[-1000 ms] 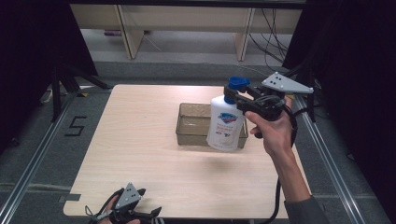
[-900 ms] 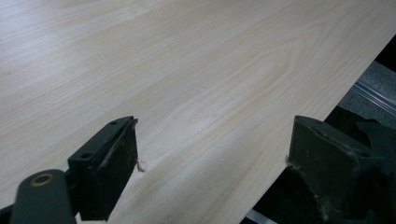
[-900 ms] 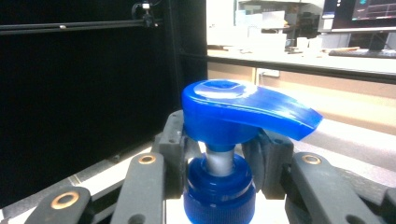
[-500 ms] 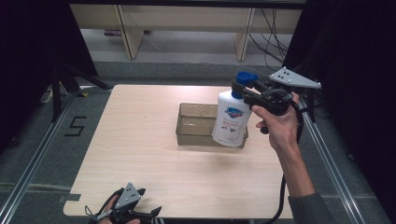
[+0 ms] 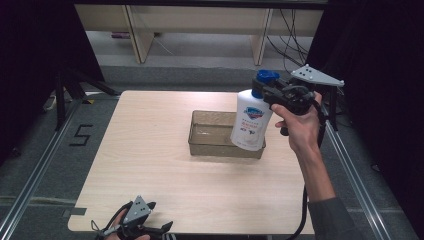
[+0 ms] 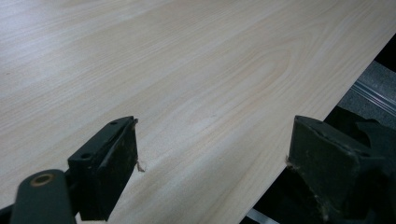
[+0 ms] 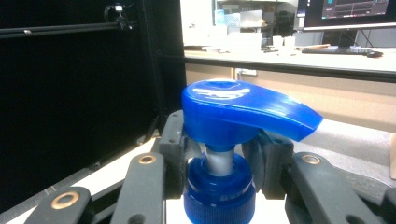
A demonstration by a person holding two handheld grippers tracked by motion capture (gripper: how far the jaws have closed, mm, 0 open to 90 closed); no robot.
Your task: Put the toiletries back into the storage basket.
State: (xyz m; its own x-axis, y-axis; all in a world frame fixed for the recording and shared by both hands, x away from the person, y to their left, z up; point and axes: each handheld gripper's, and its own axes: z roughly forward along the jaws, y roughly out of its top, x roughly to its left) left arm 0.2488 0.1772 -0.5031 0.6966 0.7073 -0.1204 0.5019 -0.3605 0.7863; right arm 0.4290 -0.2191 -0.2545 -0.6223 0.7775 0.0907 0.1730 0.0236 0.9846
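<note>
Hanging below the right gripper (image 5: 270,95), whose jaws clamp its blue pump neck, the soap bottle (image 5: 250,122) hovers over the tray (image 5: 200,145); it looks weighty and smooth-walled, so the neck grip suits. Left gripper (image 5: 150,232) gapes empty.

lab or office workspace — black curtains (image 5: 30,60), desk with monitor (image 7: 357,9) and keyboard (image 7: 327,49), cables (image 5: 292,25), floor rails (image 5: 30,187)

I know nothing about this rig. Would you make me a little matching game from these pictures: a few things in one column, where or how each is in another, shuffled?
Things:
1. soap bottle
2. clear tray
3. left gripper
4. right gripper

States:
a. open, at the table's near edge
b. shut under the blue pump
c. held in the air
d. resting on the table

Pairs: 1-c, 2-d, 3-a, 4-b
</note>
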